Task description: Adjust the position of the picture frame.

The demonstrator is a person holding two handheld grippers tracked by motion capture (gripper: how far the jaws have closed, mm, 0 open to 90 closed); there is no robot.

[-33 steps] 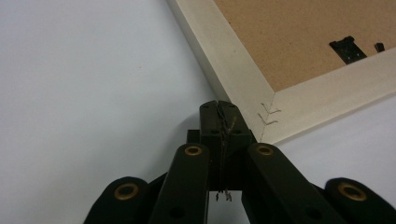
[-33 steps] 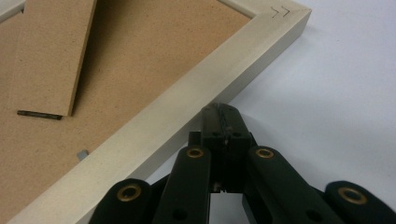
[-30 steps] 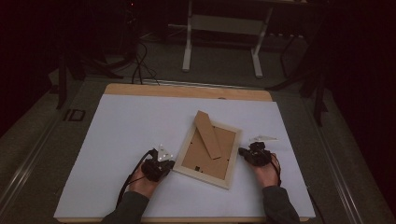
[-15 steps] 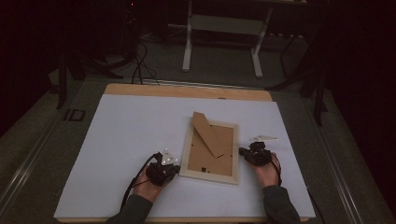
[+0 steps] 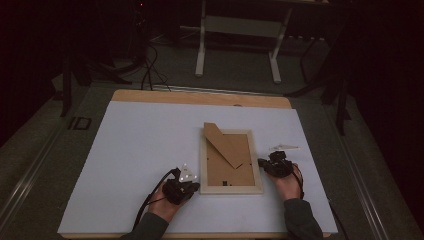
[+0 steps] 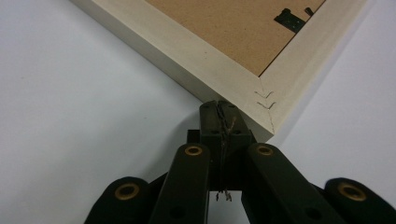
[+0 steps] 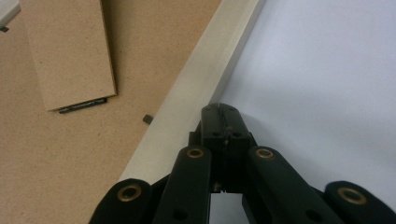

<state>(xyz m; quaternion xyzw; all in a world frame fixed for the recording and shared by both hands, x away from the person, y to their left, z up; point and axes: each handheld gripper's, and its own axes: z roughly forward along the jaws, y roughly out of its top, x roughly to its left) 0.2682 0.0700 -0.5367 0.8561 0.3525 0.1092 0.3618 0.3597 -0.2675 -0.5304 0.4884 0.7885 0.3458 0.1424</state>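
Frame [image 5: 230, 190] face-down on the white table cover [image 5: 140, 145], its brown backing board [image 5: 227, 167] up and its fold-out stand [image 5: 222, 145] lying flat across that board toward the far left corner; I had both grippers down at its near end, one on each side. My left gripper [image 5: 186, 187], grey three-cornered plate on top, sat at the frame's near left corner; in the left gripper view its jaws were pressed together with nothing between them, their tips [image 6: 223, 116] butting the pale wood side just beside the mitred corner joint [image 6: 264, 99]. My right gripper [image 5: 267, 165] lay against the frame's right side; in the right gripper view its jaws were likewise closed tight on nothing, tips [image 7: 220, 116] touching the outer face of the pale rail [image 7: 196, 88]; a small black turn clip [image 7: 147, 119] showed on the board just inside that rail. Neither gripper held the frame; both only touched its edges. A small pale object [image 5: 284, 147] lay on the cover beyond the right hand [image 5: 287, 182]; I could not tell what it was.
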